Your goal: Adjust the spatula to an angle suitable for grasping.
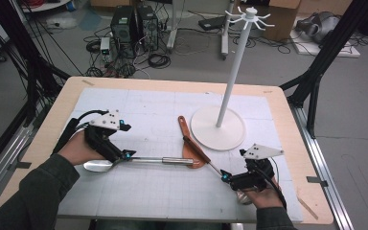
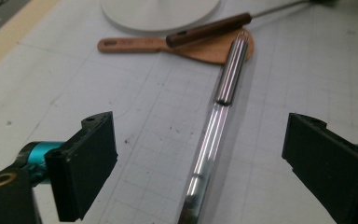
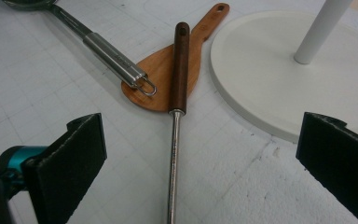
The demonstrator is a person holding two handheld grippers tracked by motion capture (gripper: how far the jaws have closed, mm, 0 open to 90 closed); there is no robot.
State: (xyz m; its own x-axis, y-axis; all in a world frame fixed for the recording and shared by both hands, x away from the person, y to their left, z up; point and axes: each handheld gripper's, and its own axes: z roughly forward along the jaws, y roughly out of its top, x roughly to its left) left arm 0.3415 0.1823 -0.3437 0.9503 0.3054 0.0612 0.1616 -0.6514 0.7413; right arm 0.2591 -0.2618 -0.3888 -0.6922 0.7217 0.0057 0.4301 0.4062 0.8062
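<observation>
A steel ladle lies flat on the white mat, its bowl by the person's left hand. My left gripper is open, and the ladle's shiny handle runs between its jaws without touching them. A second utensil with a dark wooden handle lies across a wooden spatula. Its steel shaft passes between the open jaws of my right gripper. In the right gripper view, the dark handle rests on the spatula blade, beside the ladle's ringed end.
A white hook stand rises from a round base just behind the utensils, close to the spatula. The base's rim sits right of the dark handle. The table's wooden edge borders the mat.
</observation>
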